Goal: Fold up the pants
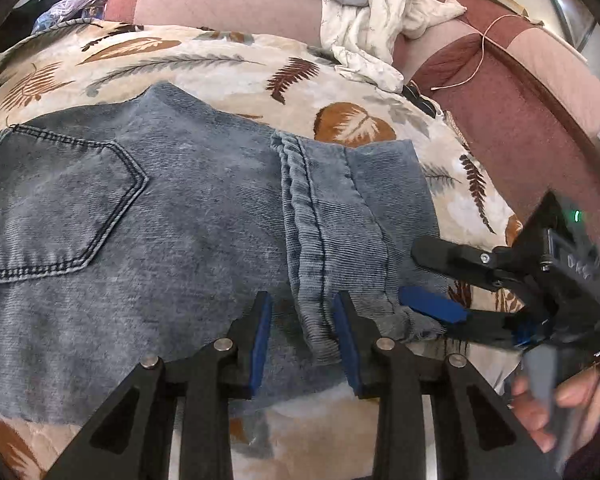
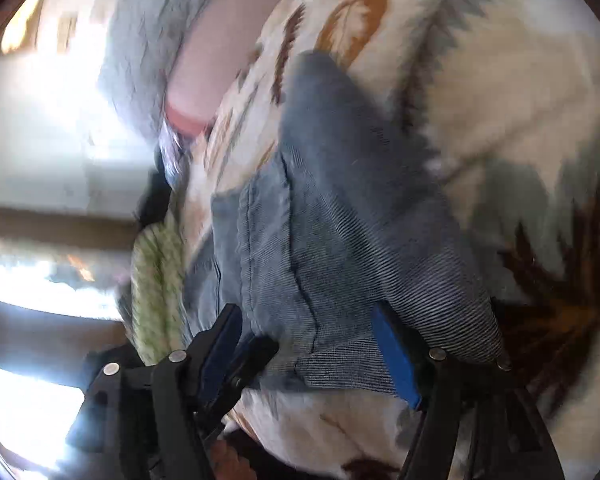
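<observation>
Straddling the thick stitched seam at the lower middle of the left wrist view: left tongs (image 1: 302, 344), blue pads partly spread, ridge of denim lying between them, pads looking just clear of the cloth on either side, so nothing pinched yet. Probably lining up on that seam because it gives a firm, bunched line to grab for the next fold.

Reaching in from the lower right of the same view: right tongs (image 1: 422, 280), spread wide around the raw corner of the denim, one blue pad under the frayed edge, one black finger above it. Gripping the handle at the bottom right edge: a person's hand (image 1: 556, 408).

Lying flat across the middle of the frame: blue-grey denim pants (image 1: 172, 240), back side up, seemingly already doubled, resting on a bed cover (image 1: 228, 68) printed with feathers and leaves. In the blurred right wrist view, the same pants (image 2: 340, 220) filling the centre, corner sitting between the spread pads.

Sitting at the upper edge, well apart from the pants: crumpled white cloth (image 1: 372, 20), likely pushed aside to keep the folding space free.

Counting: one pair of pants, one back pocket (image 1: 60, 200) showing, two tongs, one hand, one white cloth.
</observation>
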### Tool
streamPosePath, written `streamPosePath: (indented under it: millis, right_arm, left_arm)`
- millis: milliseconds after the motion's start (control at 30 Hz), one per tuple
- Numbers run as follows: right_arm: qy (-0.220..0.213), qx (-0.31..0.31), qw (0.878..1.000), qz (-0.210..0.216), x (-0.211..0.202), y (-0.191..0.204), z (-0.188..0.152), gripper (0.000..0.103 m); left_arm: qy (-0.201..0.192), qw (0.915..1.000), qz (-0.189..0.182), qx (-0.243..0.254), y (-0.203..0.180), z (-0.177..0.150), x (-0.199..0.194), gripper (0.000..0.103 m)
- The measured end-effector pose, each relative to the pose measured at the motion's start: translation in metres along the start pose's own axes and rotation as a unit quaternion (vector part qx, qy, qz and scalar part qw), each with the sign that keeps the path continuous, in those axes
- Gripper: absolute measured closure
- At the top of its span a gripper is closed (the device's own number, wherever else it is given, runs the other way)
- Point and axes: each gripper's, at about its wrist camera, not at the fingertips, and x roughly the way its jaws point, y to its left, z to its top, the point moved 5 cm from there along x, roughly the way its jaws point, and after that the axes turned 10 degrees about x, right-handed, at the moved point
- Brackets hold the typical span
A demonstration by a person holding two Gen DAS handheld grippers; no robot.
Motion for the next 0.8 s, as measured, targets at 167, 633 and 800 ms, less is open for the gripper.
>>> streamPosePath:
  millis: [167, 633, 800]
  right_arm:
    - [0.004, 0.020, 0.999, 0.035, -0.015, 0.004, -0.002, 0.032]
    - [0.020, -0.136, 0.988, 0.071, -0.009, 0.136, -0.077, 0.025]
    - [0.077, -0.178, 0.980, 0.053, 0.033, 0.161, -0.126, 0.025]
  left_arm:
    - [-0.014, 0.9998, -0.011, -0.009, 0.005, -0.003, -0.021, 0.069]
    - [-0.104, 0.9861, 0.112, -0.065, 0.098, -0.030, -0.164, 0.056]
    - [-0.122, 0.9682, 0.178, -0.126, 0.161, -0.065, -0.217, 0.046]
